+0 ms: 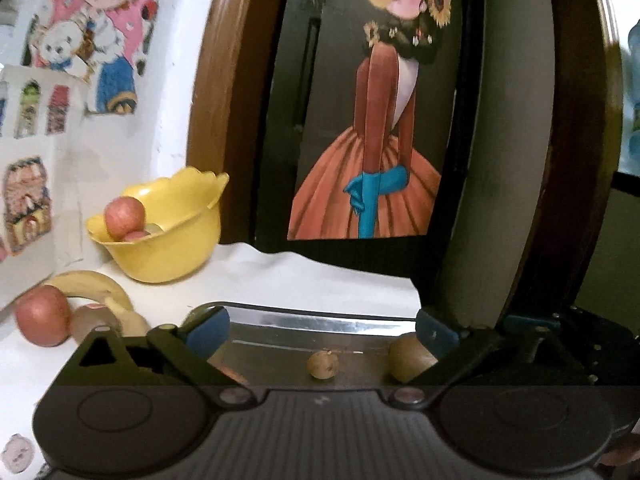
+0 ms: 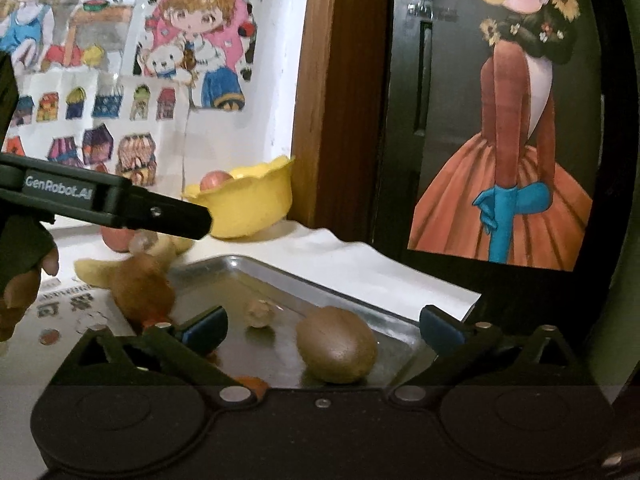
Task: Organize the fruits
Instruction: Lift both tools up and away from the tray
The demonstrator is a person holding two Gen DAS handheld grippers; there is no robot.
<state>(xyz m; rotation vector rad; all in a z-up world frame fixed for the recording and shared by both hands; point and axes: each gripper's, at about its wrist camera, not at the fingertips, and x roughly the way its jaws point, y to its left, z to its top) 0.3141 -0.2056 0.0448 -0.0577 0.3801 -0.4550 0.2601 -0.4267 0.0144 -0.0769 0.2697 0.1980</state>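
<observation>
a home: cartoon stickers [image 2: 192, 40] on the wall, wooden door frame [image 2: 320, 100], painted poster [image 2: 516, 120].

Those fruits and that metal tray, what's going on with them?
A person is sorting fruit with a hand-held gripper in each hand. Both the left gripper and the right gripper are open and empty, hovering at the near edge of a metal tray. In the tray lie a kiwi and a small round fruit. A yellow bowl at the back already holds apples; another apple and a banana wait on the white tabletop.
</observation>
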